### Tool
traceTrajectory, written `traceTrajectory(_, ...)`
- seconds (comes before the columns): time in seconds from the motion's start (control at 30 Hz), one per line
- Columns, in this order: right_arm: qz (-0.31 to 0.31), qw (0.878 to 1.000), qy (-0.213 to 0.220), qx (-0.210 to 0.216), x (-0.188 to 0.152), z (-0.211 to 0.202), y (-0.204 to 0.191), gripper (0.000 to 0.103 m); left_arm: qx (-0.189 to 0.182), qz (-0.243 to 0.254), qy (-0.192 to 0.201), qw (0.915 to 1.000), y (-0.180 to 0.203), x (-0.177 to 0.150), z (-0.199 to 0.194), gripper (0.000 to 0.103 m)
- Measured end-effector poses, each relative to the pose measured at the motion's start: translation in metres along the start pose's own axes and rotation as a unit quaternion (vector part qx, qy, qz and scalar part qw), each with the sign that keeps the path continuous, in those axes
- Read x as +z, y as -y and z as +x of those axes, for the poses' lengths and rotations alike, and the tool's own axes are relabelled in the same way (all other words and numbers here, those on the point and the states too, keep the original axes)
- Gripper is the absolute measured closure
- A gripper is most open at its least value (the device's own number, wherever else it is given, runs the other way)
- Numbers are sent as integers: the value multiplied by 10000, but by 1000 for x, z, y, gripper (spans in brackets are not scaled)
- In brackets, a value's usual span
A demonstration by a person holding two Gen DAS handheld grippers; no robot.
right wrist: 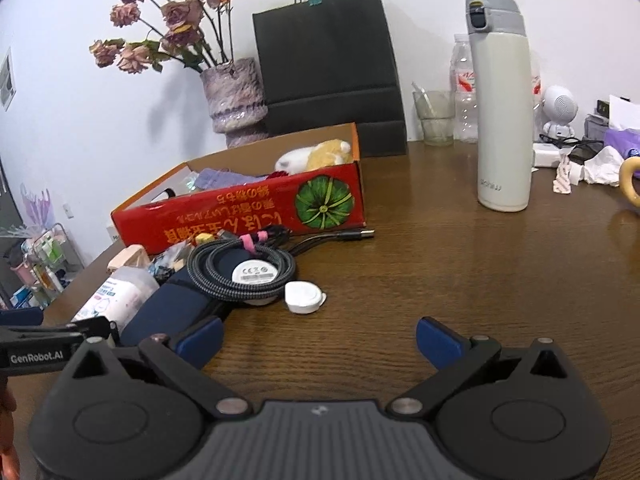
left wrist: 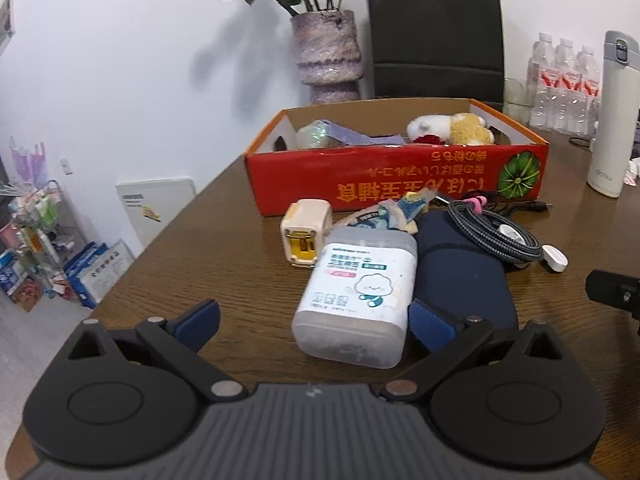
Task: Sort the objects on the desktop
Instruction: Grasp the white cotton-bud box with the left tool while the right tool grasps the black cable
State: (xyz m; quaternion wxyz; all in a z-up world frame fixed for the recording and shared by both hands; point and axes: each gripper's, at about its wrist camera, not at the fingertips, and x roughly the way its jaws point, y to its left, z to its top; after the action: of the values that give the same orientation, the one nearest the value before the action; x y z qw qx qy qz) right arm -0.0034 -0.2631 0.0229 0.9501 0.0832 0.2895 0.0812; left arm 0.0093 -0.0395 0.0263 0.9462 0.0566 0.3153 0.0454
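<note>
A translucent cotton-swab box (left wrist: 358, 294) lies on the wooden table, its near end between the spread fingers of my open left gripper (left wrist: 316, 322). To its right a dark blue pouch (left wrist: 464, 280) touches the right pad. A cream plug adapter (left wrist: 306, 234), a crumpled wrapper (left wrist: 394, 212) and a coiled braided cable (left wrist: 490, 232) lie in front of the red cardboard box (left wrist: 396, 176), which holds a plush toy (left wrist: 448, 128). My right gripper (right wrist: 318, 340) hangs open over bare wood, just right of the pouch (right wrist: 168, 316) and near the coiled cable (right wrist: 240, 268) and its white puck (right wrist: 304, 298).
A white thermos (right wrist: 502, 108) stands at the right, with water bottles (left wrist: 564, 80) behind. A vase of dried roses (left wrist: 328, 56) and a black paper bag (left wrist: 436, 32) stand behind the red box (right wrist: 248, 216). Tissues and small gadgets (right wrist: 584, 160) crowd the far right. The table's left edge (left wrist: 168, 236) drops to the floor.
</note>
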Motion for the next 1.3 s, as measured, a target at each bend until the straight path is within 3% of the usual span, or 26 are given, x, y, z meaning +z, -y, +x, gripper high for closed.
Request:
traceTrajectory(0.23, -133, 9968, -253, 752, -1, 3, -9, 5, -347, -66, 11, 9994, -7, 0, 12, 0)
traceTrajectory(0.37, -182, 9960, -231, 848, 5, 4, -27, 7, -663, -230, -11, 9975, -14, 7, 25, 0)
traceTrajectory(0.53, -220, 9967, 2, 785, 31, 14, -40, 11, -1248, -451, -228, 9909, -23, 19, 44, 10)
traceTrajectory(0.57, -200, 9967, 25, 792, 35, 18, -40, 14, -1317, -496, -266, 9897, -24, 22, 49, 13)
traceTrajectory(0.63, -280, 9950, 77, 954, 43, 28, -45, 32, -1317, -556, -342, 9891, -23, 23, 55, 19)
traceTrajectory(0.67, -338, 9938, 52, 1061, 46, 34, -49, 37, -1339, -556, -370, 9887, -23, 23, 57, 35)
traceTrajectory(0.7, -407, 9927, -29, 1132, 49, 42, -54, 47, -1357, -587, -390, 9882, -23, 22, 57, 35)
traceTrajectory(0.73, -456, 9923, -105, 1145, 52, 48, -60, 51, -1347, -599, -360, 9884, -23, 20, 55, 35)
traceTrajectory(0.9, -657, 9904, -553, 1084, 52, 86, -88, 55, -1484, -622, -305, 9865, -30, 15, 40, 36)
traceTrajectory(0.97, -788, 9928, -335, 834, 46, 86, -97, 65, -1486, -671, -204, 9864, -34, 14, 29, 36)
traceTrajectory(1.0, -820, 9938, -248, 706, 44, 85, -99, 80, -1480, -693, -143, 9864, -36, 14, 23, 36)
traceTrajectory(1.13, -523, 9955, -189, 762, 47, 75, -89, 82, -1367, -796, 98, 9874, -46, 17, 5, 35)
traceTrajectory(1.27, -556, 9953, 406, 687, 58, 31, -90, 90, -1188, -962, 322, 9877, -56, 22, -9, 35)
traceTrajectory(1.3, -612, 9942, 581, 669, 62, 20, -90, 96, -1183, -983, 373, 9874, -58, 24, -13, 35)
